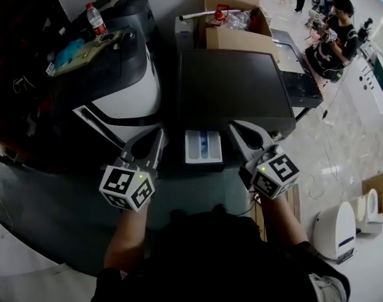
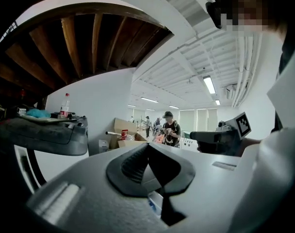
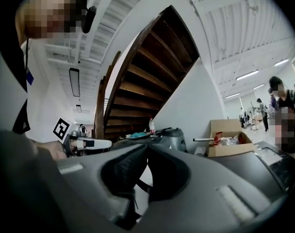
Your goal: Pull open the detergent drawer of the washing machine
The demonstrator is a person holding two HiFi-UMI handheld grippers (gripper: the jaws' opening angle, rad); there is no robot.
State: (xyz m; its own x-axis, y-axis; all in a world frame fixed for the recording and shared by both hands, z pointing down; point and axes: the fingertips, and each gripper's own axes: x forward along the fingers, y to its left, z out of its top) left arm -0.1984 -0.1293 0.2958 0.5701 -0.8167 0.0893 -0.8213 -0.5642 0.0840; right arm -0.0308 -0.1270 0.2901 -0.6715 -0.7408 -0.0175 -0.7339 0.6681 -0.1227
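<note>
The washing machine (image 1: 235,87) shows its dark top in the head view. Its white detergent drawer (image 1: 203,146), with a blue insert, stands pulled out at the front edge. My left gripper (image 1: 159,133) is just left of the drawer, shut and holding nothing. My right gripper (image 1: 233,127) is just right of the drawer, also shut and empty. Neither touches the drawer. In the left gripper view the left gripper (image 2: 147,145) has its jaws together, and a bit of the drawer (image 2: 155,201) shows below them. The right gripper (image 3: 147,146) likewise shows its jaws closed.
A black and white machine (image 1: 125,96) stands to the left, with a water bottle (image 1: 96,19) on top. A cardboard box (image 1: 232,11) sits behind the washer. A person (image 1: 335,33) sits at the back right. A white appliance (image 1: 335,229) stands on the floor at the right.
</note>
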